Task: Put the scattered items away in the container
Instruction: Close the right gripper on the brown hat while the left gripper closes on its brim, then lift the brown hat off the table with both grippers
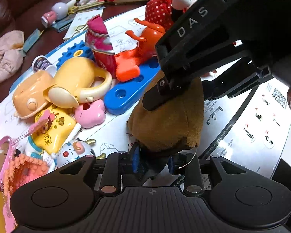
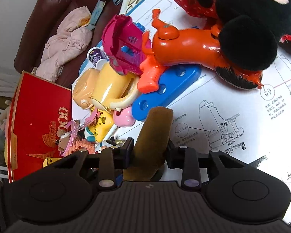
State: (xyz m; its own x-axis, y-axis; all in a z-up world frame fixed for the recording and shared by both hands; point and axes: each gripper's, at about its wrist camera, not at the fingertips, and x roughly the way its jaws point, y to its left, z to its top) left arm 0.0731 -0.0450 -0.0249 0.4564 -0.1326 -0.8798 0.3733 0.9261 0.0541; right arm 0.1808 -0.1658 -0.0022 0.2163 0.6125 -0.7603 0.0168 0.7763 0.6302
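Both tongs grip one brown plush toy [image 1: 168,116] held above the printed instruction sheet [image 1: 252,136] on the desk. The left tongs [image 1: 153,164] are clamped on its lower end. The right tongs [image 2: 149,151] are clamped on its body. A red box [image 2: 38,116] stands at the desk's left edge, beside the toy pile.
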